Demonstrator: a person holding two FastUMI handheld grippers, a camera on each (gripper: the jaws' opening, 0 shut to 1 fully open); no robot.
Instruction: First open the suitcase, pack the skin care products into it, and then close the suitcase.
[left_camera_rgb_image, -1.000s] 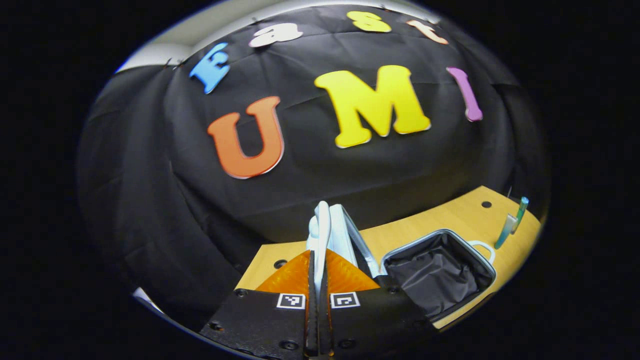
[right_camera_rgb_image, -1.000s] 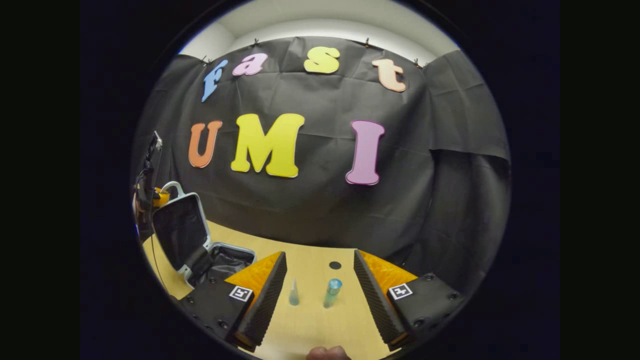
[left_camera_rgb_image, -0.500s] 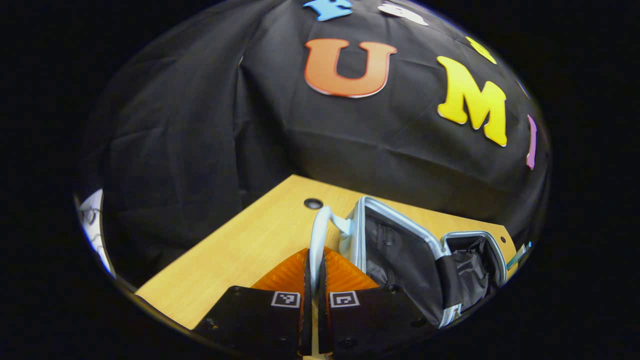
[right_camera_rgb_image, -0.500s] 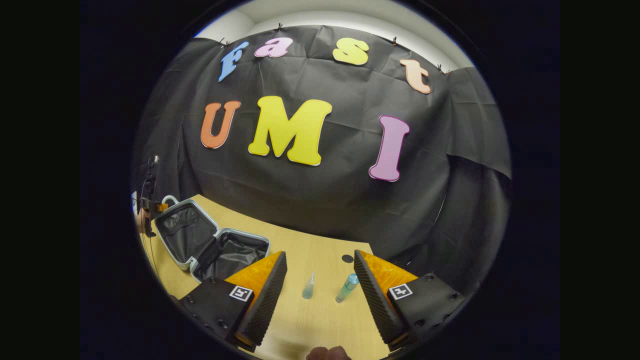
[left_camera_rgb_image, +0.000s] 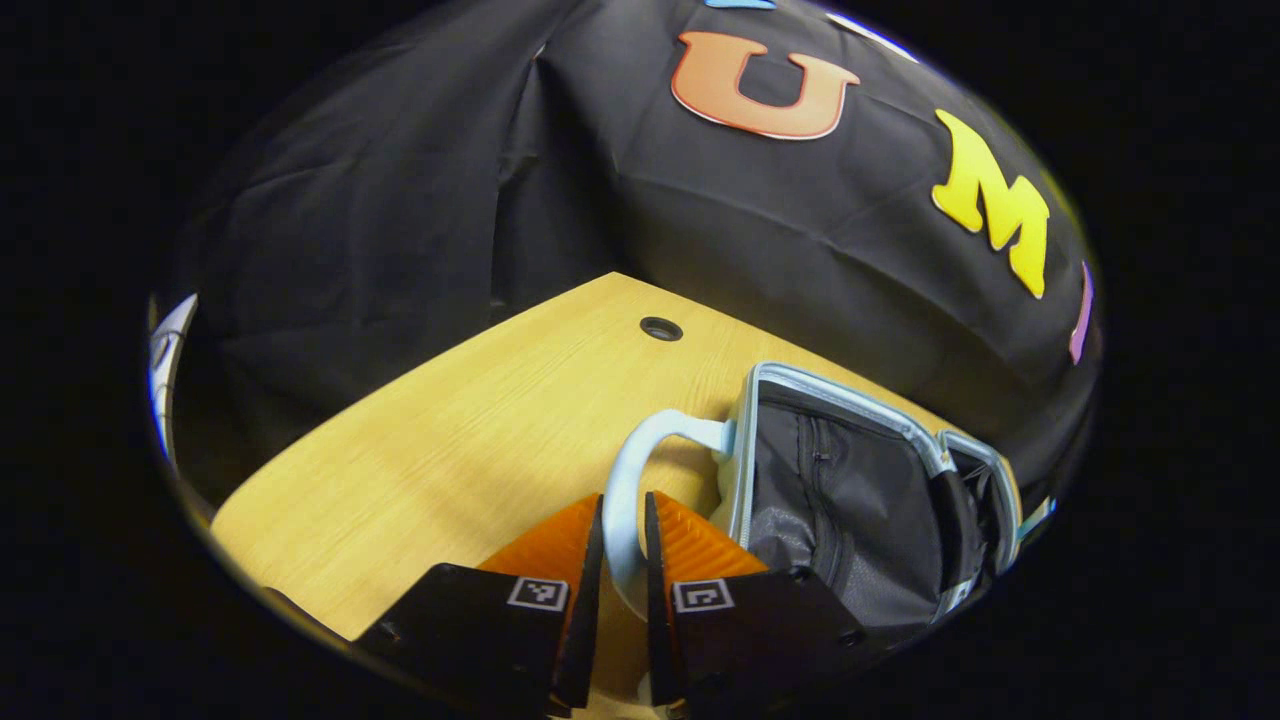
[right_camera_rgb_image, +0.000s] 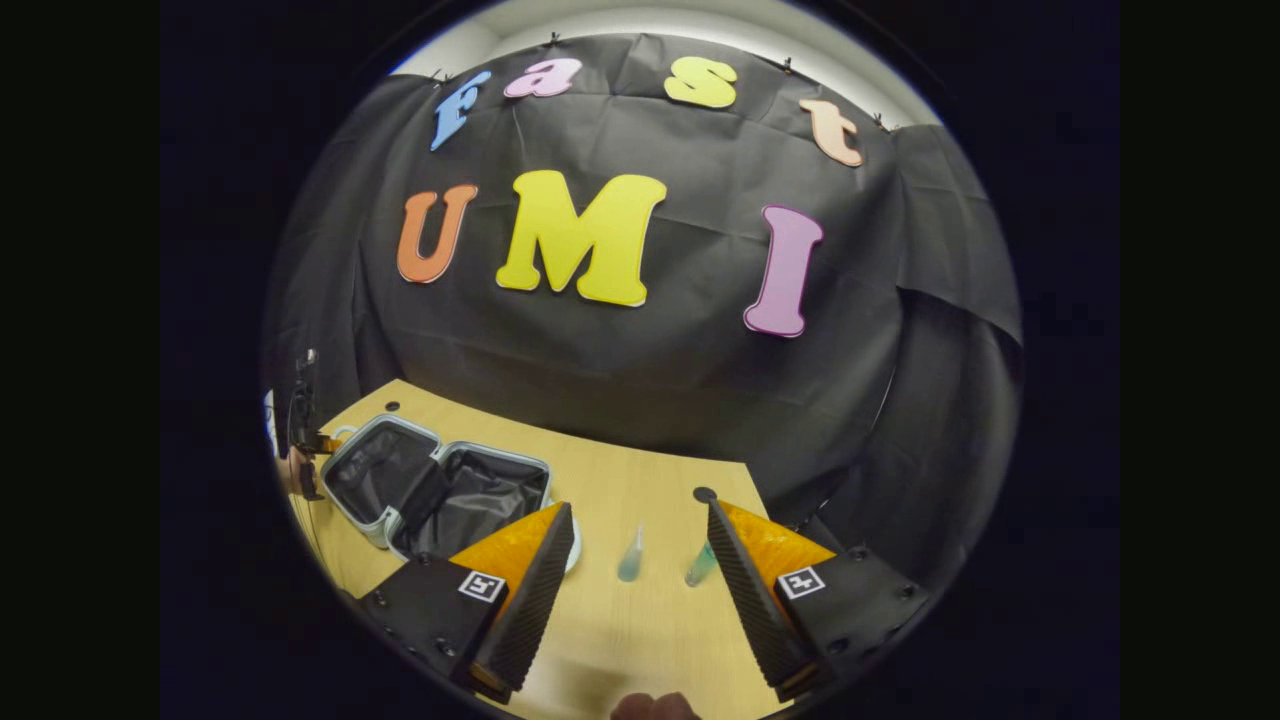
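The small pale-blue suitcase (left_camera_rgb_image: 760, 378) lies open on the wooden table, its black-lined lid (left_camera_rgb_image: 840, 500) folded back almost flat. My left gripper (left_camera_rgb_image: 623, 497) is shut on the lid's pale loop handle (left_camera_rgb_image: 640, 440), which fills the gap between the fingers. In the right gripper view the open suitcase (right_camera_rgb_image: 440, 490) sits at the left, with the left gripper (right_camera_rgb_image: 300, 450) and a hand at its far end. My right gripper (right_camera_rgb_image: 638, 506) hovers open over the table. Beyond its fingers stand a small clear bottle (right_camera_rgb_image: 630, 565) and a teal bottle (right_camera_rgb_image: 700, 568), which is close to the right-hand finger.
The wooden table (left_camera_rgb_image: 450, 450) has round cable holes (left_camera_rgb_image: 660, 328) near its back edge; another hole (right_camera_rgb_image: 704, 494) lies behind the bottles. The black cloth wall closes the table's far side. Bare wood stretches left of the lid.
The lid has swung from upright down to nearly flat, my left gripper going down with its handle. The right gripper has shifted a little, so the bottles now sit nearer its right-hand finger.
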